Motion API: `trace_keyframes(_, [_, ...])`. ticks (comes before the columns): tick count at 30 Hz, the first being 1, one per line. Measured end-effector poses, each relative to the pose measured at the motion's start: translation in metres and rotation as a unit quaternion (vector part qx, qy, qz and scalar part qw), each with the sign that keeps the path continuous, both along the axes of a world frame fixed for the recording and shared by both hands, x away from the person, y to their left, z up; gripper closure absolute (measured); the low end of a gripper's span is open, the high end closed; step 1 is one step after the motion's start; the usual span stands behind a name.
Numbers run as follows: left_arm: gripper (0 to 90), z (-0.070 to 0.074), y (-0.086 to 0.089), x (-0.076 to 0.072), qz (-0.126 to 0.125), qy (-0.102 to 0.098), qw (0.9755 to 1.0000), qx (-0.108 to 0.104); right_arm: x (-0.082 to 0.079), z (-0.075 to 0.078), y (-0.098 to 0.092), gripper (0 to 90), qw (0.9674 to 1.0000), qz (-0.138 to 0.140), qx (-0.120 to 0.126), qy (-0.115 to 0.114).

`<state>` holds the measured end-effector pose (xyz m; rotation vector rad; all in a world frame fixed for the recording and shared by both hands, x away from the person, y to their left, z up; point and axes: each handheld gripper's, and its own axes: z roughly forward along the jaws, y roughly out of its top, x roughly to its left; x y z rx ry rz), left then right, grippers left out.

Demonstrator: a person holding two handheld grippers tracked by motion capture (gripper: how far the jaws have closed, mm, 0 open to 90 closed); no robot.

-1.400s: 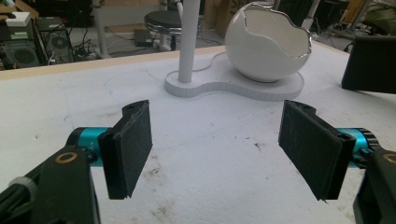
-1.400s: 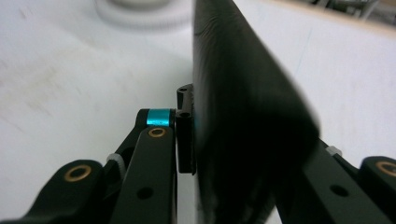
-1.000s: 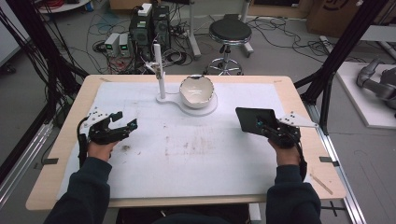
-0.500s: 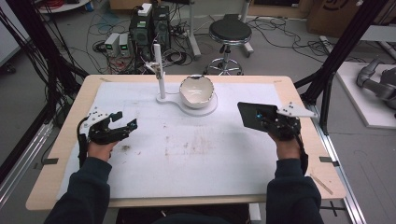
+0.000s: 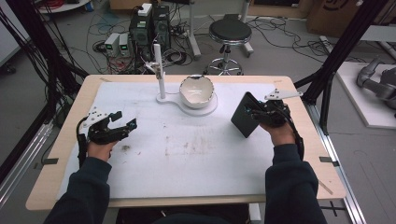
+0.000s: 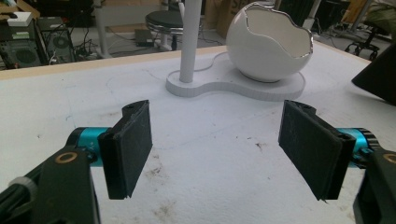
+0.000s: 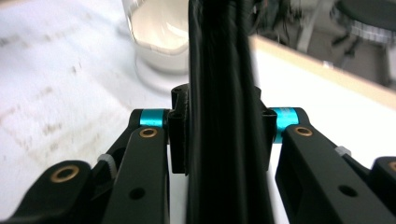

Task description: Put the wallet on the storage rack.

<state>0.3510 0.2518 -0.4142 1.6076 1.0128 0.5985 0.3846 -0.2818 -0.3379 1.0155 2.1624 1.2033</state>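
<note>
Two tools: right tool (image 5: 254,113) clamps black pouch (image 5: 244,115), tilted; left tool (image 5: 122,122) apart, empty.

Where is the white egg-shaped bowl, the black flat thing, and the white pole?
bowl (image 5: 197,92), high view, on its inner wall.
black flat thing (image 5: 243,115), high view, on its broad face.
pole (image 5: 159,65), high view, on the middle of its shaft.

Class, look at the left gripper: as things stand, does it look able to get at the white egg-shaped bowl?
Probably yes. The left gripper stands open with nothing between its jaws, and bare table lies between it and the white egg-shaped bowl. The white post stands just beside that path.
</note>
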Motion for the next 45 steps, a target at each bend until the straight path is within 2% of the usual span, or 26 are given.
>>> trace_keyframes(2, [25.8,0.000,0.000,0.000,0.000,0.000,1.0000,0.001,-0.001,-0.003,-0.001,65.5,0.9998,-0.003,0.017,-0.013])
trace_keyframes(3, [25.8,0.000,0.000,0.000,0.001,0.000,1.0000,0.001,-0.001,-0.005,-0.002,67.7,0.9996,-0.003,0.019,-0.018])
trace_keyframes(4, [25.7,0.000,0.000,0.000,0.001,0.000,1.0000,0.002,-0.002,-0.007,-0.002,74.0,0.9995,-0.005,0.020,-0.022])
trace_keyframes(6, [25.7,0.000,0.000,0.000,-0.001,0.000,1.0000,0.004,-0.003,-0.011,-0.005,75.7,0.9993,-0.001,0.023,-0.029])
trace_keyframes(12, [26.1,0.000,-0.001,0.000,0.000,-0.002,1.0000,0.002,-0.001,-0.012,-0.002,75.0,0.9989,0.004,0.013,-0.046])
trace_keyframes(16, [26.2,0.000,-0.001,0.000,0.001,-0.001,1.0000,0.001,0.008,-0.010,0.005,72.7,0.9985,0.002,0.011,-0.054])
trace_keyframes(20, [26.2,0.000,0.000,0.000,0.001,-0.002,1.0000,0.002,0.016,-0.008,0.014,76.9,0.9983,0.010,-0.002,-0.057])
trace_keyframes(24, [26.2,0.000,0.002,0.000,0.002,-0.001,1.0000,0.000,0.015,-0.007,0.015,77.9,0.9982,0.013,-0.006,-0.058])
trace_keyframes(27, [26.2,0.000,0.001,-0.001,0.003,-0.002,1.0000,-0.002,0.013,-0.007,0.018,78.5,0.9974,0.026,-0.011,-0.066])
trace_keyframes(29, [26.2,0.001,0.002,-0.001,0.004,-0.003,1.0000,-0.001,0.012,-0.006,0.020,78.6,0.9962,0.038,-0.013,-0.077])
trace_keyframes(31, [26.2,0.001,0.002,-0.001,0.004,-0.003,1.0000,-0.001,0.013,-0.002,0.023,78.6,0.9952,0.053,0.003,-0.082])
trace_keyframes(35, [26.2,0.001,0.003,-0.001,0.003,-0.003,1.0000,-0.003,0.018,0.009,0.029,78.6,0.9910,0.085,0.036,-0.096])
trace_keyframes(40, [26.2,0.001,0.006,-0.003,0.005,-0.005,1.0000,-0.006,0.026,0.031,0.042,78.6,0.9848,0.115,0.052,-0.119])
trace_keyframes(43, [26.2,0.002,0.009,-0.006,0.011,-0.009,0.9999,-0.009,0.034,0.045,0.051,78.6,0.9806,0.129,0.072,-0.129])
trace_keyframes(45, [26.2,0.003,0.010,-0.008,0.013,-0.010,0.9998,-0.009,0.039,0.053,0.057,78.6,0.9773,0.139,0.073,-0.142])
